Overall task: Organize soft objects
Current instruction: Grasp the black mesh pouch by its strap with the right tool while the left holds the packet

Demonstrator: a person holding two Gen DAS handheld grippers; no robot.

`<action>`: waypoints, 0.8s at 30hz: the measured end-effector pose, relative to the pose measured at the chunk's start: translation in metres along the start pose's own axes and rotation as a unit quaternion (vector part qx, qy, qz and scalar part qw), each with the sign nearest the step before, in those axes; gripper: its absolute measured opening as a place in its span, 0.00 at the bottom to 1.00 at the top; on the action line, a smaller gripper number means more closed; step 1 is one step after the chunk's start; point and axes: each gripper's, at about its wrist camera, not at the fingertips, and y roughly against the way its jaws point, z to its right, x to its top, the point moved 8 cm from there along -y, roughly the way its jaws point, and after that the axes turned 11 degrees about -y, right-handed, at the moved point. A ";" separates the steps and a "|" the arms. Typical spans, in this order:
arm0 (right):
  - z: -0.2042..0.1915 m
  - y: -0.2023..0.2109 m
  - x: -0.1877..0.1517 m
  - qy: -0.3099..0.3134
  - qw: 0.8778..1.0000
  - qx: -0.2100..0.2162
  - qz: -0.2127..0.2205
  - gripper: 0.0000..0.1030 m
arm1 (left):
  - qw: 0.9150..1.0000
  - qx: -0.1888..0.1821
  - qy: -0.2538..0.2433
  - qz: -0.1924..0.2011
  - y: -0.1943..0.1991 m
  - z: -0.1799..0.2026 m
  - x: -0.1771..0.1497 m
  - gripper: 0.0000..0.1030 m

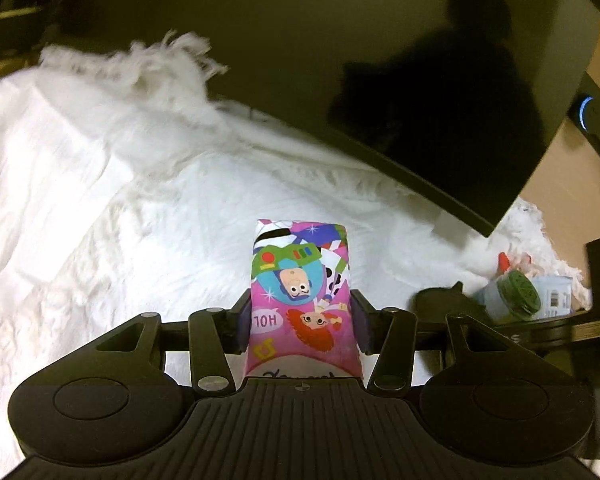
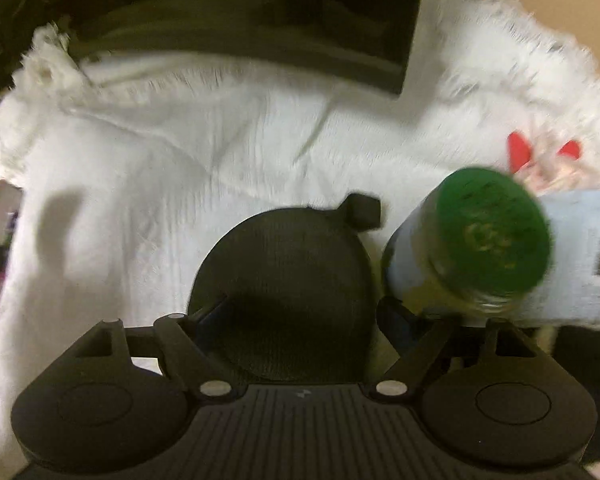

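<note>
My left gripper (image 1: 302, 312) is shut on a pink cartoon-printed tissue pack (image 1: 300, 292), held above a white fluffy blanket (image 1: 120, 200). My right gripper (image 2: 296, 312) is shut on a round black disc-shaped object (image 2: 284, 292) with a small tab at its top; the same object shows in the left wrist view (image 1: 440, 300). Beside it on the right stands a jar with a green lid (image 2: 492, 232) and a light blue pack (image 2: 580, 256). The image is blurred.
A large black monitor (image 1: 380, 80) stands over the back of the blanket (image 2: 180, 160). A red and pink soft item (image 2: 540, 160) lies behind the jar. A dark speaker with a blue light (image 1: 588, 108) is at the far right.
</note>
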 end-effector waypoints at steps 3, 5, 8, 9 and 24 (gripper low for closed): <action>0.001 0.003 0.003 -0.036 0.998 0.051 -0.002 0.42 | 1.000 -0.006 0.016 -0.010 -0.002 -0.006 -0.005 0.51; -0.007 0.022 0.003 -0.043 0.993 0.114 0.007 0.38 | 1.000 -0.012 0.022 -0.014 -0.003 -0.005 -0.010 0.51; -0.023 0.036 0.002 -0.024 0.986 0.164 0.013 0.33 | 0.999 -0.019 0.027 -0.016 -0.003 -0.004 -0.013 0.51; -0.028 0.034 0.003 -0.019 0.987 0.161 0.012 0.32 | 0.999 -0.021 0.029 -0.018 -0.003 -0.003 -0.014 0.51; 0.005 0.148 0.047 -0.005 0.981 0.141 0.137 0.16 | 1.000 -0.008 -0.023 0.003 0.002 0.032 0.037 0.52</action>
